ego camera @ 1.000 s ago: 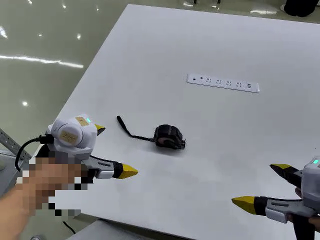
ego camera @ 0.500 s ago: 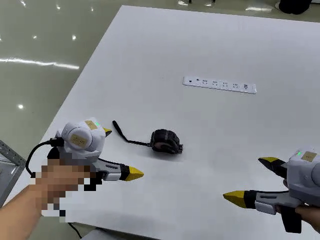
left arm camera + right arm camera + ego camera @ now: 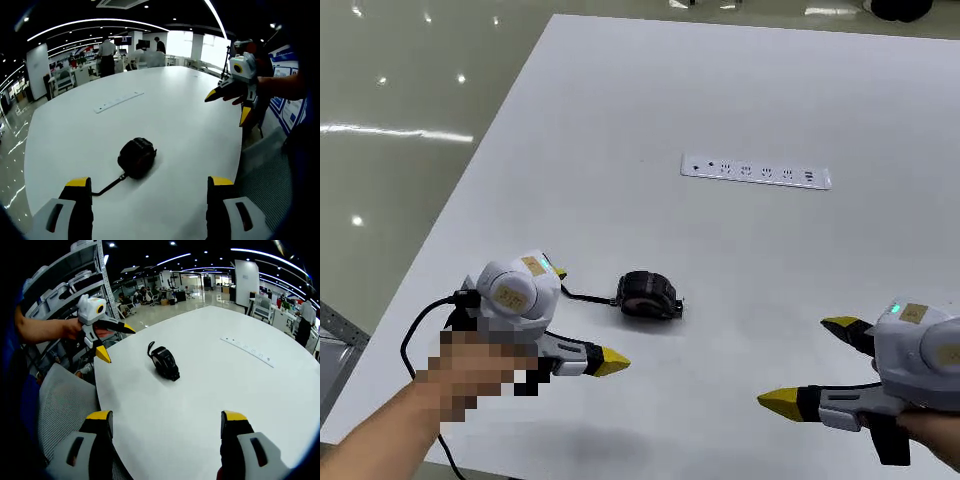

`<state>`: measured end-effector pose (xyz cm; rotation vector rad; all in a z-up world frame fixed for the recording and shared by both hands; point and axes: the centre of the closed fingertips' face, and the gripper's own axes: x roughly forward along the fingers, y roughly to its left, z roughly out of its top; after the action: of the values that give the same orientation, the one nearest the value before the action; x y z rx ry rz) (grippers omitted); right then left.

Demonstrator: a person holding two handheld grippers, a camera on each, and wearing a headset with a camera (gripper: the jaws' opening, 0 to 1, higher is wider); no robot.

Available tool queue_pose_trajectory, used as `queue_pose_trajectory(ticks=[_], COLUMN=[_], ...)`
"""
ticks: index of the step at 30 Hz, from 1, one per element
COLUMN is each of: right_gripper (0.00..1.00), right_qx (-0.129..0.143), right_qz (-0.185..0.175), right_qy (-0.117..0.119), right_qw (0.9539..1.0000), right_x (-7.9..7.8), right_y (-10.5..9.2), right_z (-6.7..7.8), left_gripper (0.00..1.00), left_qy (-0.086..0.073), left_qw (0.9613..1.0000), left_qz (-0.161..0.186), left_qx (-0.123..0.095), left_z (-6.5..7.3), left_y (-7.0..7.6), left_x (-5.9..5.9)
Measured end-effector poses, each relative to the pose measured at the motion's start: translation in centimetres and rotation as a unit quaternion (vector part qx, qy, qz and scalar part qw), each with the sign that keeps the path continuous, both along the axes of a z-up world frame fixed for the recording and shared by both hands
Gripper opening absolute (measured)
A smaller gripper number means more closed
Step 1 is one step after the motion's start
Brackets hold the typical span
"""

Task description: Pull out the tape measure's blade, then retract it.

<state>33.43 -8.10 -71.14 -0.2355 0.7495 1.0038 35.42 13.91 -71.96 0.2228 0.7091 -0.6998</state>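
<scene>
A black tape measure (image 3: 648, 295) lies on the white table (image 3: 740, 90), its blade retracted and its thin black strap (image 3: 582, 296) trailing left. My left gripper (image 3: 587, 316) is open just left of the case, its far jaw over the strap's end. From the left gripper view the tape measure (image 3: 137, 156) sits a short way ahead of the open left gripper (image 3: 149, 182). My right gripper (image 3: 807, 362) is open near the front right, well apart from the case. In the right gripper view the tape measure (image 3: 166, 362) lies beyond the open right gripper (image 3: 167, 416).
A white power strip (image 3: 756, 172) lies farther back on the table. The table's left edge (image 3: 460, 190) drops to a glossy floor. A shelving rack (image 3: 65, 285) and a mesh chair (image 3: 60, 405) stand by the table's near side.
My left gripper has moved right, closer to the tape measure, and now overlaps the strap's end. The right gripper shifted slightly left. The tape measure has stayed put.
</scene>
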Motion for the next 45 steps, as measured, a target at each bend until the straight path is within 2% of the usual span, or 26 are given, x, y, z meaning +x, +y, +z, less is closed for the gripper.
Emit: queue_pose_trajectory(ticks=[7,19,33,39,40,45], right_gripper=[0.84,0.80,0.78,0.75,0.73,0.72], right_qx=[0.005,-0.008,-0.010,-0.010,-0.001,-0.004], right_qz=[0.014,0.042,0.079,0.099,0.114,0.123], right_qy=[0.002,0.010,0.012,0.003,-0.013,-0.008], right_qw=[0.9999,0.9990,0.9967,0.9950,0.9934,0.9924], right_x=[0.5,1.3,2.8,3.2,3.4,3.8], right_y=[1.0,1.9,3.8,4.8,5.2,5.9], right_z=[-0.1,-1.8,-3.4,-3.8,-3.6,-4.2], left_gripper=[0.89,0.87,0.82,0.79,0.79,0.77], left_qy=[-0.003,0.001,-0.007,-0.009,-0.009,-0.011], left_qw=[0.9998,0.9990,0.9959,0.9940,0.9937,0.9920], left_qz=[-0.015,-0.037,-0.073,-0.092,-0.094,-0.107], left_qx=[0.014,0.026,0.053,0.059,0.060,0.066], left_z=[-0.4,-1.2,-2.0,-2.3,-2.3,-2.6], left_y=[-0.7,-1.4,-2.3,-2.7,-2.8,-3.1], left_x=[0.9,2.0,4.0,4.6,4.7,5.2])
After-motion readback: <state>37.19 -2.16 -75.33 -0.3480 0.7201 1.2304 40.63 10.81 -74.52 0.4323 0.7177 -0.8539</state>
